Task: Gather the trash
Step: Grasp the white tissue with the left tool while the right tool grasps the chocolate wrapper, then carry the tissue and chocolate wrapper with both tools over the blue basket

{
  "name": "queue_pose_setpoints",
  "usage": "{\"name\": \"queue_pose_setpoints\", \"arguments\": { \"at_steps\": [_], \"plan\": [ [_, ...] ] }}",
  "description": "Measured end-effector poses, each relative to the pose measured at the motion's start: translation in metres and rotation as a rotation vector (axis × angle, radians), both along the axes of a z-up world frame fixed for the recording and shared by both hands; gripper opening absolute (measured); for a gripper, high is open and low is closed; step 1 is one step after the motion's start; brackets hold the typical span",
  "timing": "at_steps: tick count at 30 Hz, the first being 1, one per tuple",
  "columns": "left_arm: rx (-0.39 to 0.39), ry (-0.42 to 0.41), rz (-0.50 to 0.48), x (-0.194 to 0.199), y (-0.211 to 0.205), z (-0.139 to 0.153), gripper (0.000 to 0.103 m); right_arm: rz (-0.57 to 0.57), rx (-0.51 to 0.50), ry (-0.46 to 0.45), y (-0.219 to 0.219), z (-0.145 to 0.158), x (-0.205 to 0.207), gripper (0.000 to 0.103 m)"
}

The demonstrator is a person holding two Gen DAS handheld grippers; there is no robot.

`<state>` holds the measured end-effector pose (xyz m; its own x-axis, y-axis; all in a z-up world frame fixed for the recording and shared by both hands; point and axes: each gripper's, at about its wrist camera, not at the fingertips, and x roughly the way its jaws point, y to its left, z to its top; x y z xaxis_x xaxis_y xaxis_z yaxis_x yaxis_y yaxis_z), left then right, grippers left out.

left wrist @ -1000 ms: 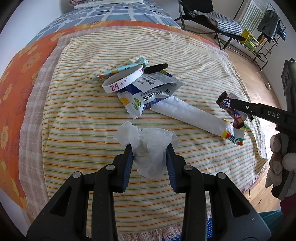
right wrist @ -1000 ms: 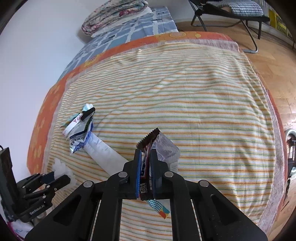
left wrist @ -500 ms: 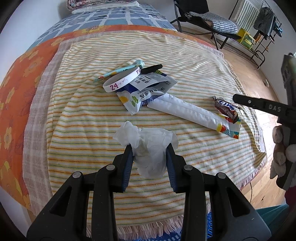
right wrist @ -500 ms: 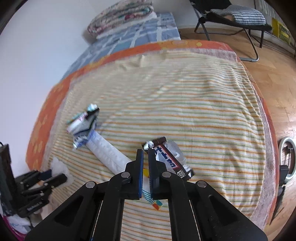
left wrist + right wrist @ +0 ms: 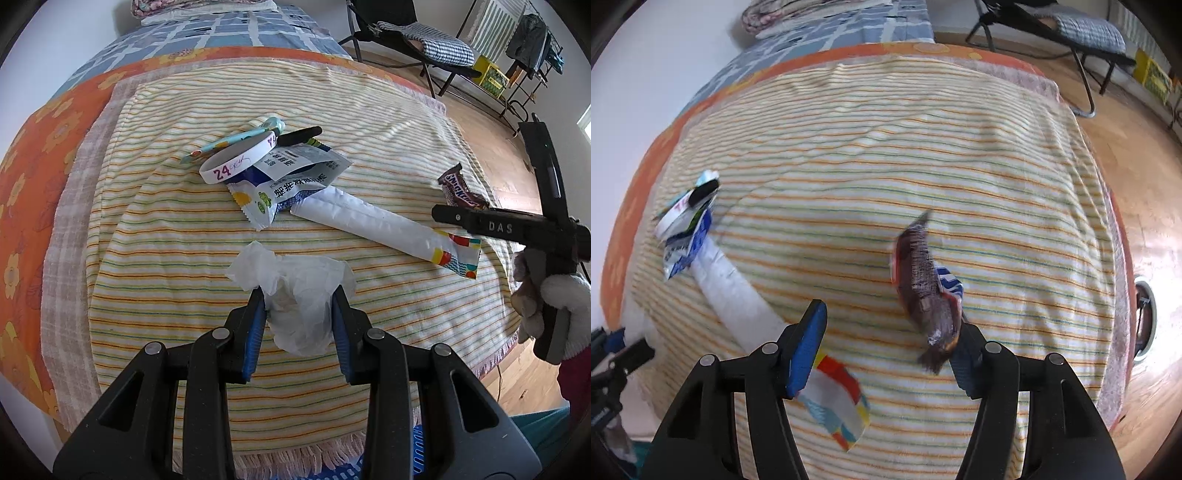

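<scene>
Covering bed [image 5: 92, 206], striped blanket [image 5: 923, 147], wooden floor [image 5: 1145, 166]

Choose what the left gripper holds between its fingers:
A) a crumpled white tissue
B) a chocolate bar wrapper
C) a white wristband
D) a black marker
A: the left gripper has its blue pads pressed on both sides of the crumpled white tissue, above the striped blanket.

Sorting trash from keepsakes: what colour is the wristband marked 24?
White wristband with purple print, clearest in the left wrist view.
</scene>
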<state>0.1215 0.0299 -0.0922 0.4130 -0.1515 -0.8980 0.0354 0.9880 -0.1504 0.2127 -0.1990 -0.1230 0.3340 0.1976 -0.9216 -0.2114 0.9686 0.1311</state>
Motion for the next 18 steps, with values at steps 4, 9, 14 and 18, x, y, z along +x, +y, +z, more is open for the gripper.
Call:
{"name": "queue_pose_setpoints", "arguments": {
  "at_steps": [4, 9, 14, 18],
  "plan": [
    [0.000, -0.002, -0.004, 0.001, -0.001, 0.001, 0.034, -0.057, 0.024, 0.009, -0.016, -0.002, 0.007, 0.009],
    [-0.002, 0.000, -0.005, 0.001, -0.001, 0.000, 0.034, -0.088, 0.099, 0.001, -0.033, 0.002, 0.008, 0.005],
    [-0.007, -0.001, -0.016, -0.002, -0.003, 0.001, 0.034, -0.070, 0.133, -0.016, -0.037, 0.014, -0.002, 0.005],
    [-0.007, -0.005, -0.027, -0.008, -0.006, 0.002, 0.034, -0.038, 0.146, -0.045, -0.035, 0.027, -0.015, 0.005]
  ]
}}
